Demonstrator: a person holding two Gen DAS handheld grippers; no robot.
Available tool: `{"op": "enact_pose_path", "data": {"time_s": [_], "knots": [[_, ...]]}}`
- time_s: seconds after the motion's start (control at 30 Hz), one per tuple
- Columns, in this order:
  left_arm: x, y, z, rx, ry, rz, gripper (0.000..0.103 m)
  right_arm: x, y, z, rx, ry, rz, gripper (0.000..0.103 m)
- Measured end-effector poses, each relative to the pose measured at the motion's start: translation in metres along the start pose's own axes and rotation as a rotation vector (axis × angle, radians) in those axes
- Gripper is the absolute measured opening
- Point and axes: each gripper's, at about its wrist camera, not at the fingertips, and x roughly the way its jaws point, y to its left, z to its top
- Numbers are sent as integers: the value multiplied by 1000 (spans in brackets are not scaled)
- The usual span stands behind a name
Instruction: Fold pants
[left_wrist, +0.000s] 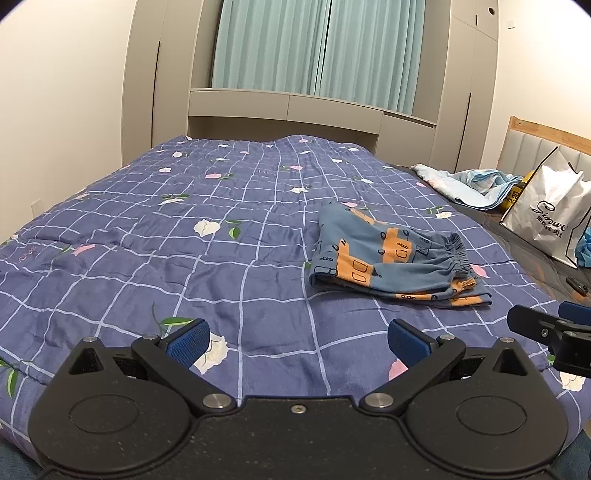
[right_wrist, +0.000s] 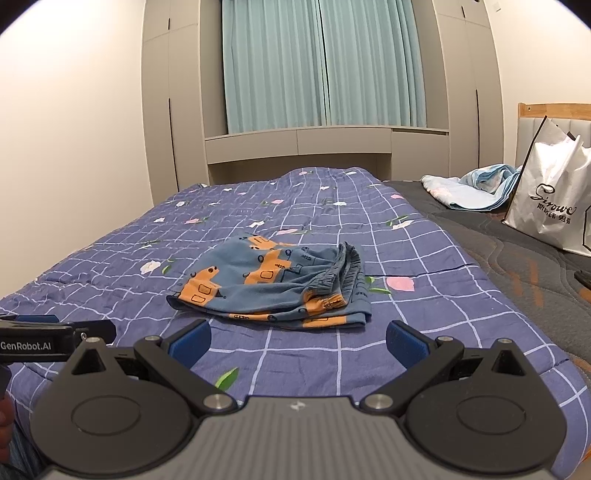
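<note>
Folded pants (right_wrist: 273, 284) lay mid-frame on the checked quilt (right_wrist: 424, 258), just beyond the right gripper (right_wrist: 297, 341); both it and the left gripper (left_wrist: 299, 341) gaped wide, holding nothing.

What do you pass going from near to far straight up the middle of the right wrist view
right gripper, jaws open → bare stretch of the checked quilt → folded pants → far end of the quilt → grey built-in shelf → teal curtains

Shopping bag (right_wrist: 554, 199) cut by rt edge; pants (right_wrist: 273, 284) underlayers hidden.
</note>
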Motion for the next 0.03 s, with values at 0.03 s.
{"op": "enact_pose_path", "data": {"time_s": [0.03], "knots": [[1, 0, 0, 0, 2, 0, 102, 1, 0, 0, 0, 2, 0, 103]]}}
